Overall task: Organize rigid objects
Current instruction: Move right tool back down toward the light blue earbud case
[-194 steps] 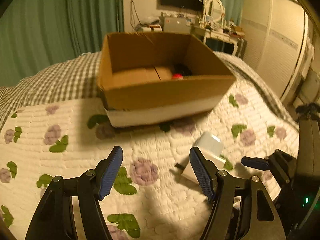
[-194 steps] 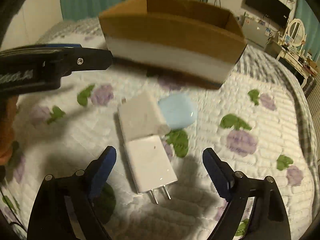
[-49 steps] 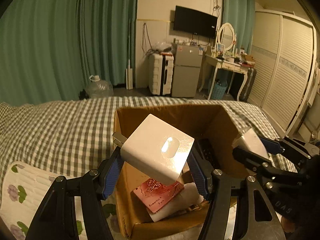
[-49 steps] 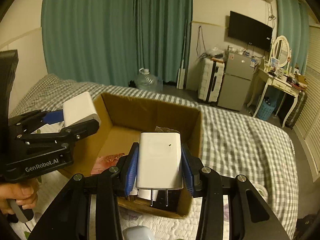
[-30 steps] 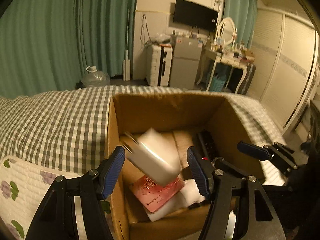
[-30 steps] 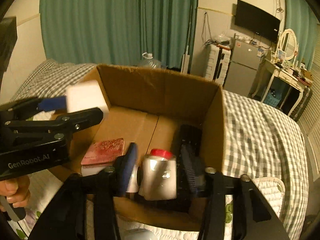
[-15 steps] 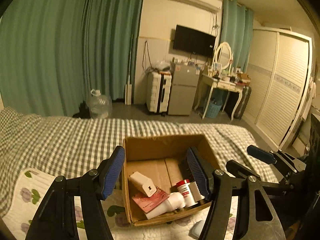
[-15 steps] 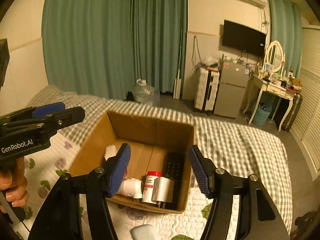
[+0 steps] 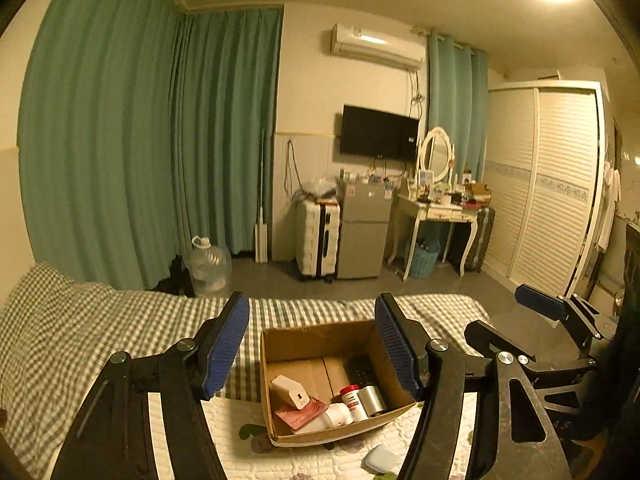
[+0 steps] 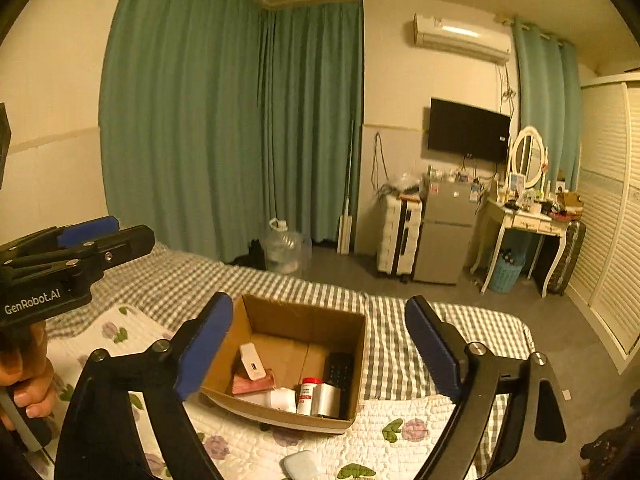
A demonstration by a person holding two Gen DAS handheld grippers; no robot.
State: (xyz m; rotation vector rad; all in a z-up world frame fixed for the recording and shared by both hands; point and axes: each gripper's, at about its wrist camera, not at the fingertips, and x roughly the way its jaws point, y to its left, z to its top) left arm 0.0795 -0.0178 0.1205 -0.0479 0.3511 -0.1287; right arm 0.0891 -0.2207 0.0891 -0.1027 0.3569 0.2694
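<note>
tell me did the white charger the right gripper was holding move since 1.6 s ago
Yes. The white charger has left the right gripper, whose jaws have just been opening, and now lies down inside the cardboard box, beside the red-capped bottle.

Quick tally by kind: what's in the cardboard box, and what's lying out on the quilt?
In box, white chargers: 2
In box, bottles: 2
In box, red card: 1
In box, black remote: 1
On quilt, blue case: 1
Total: 7

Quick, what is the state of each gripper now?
Left gripper: open, holding nothing.
Right gripper: jaws just opened, holding nothing.
</note>
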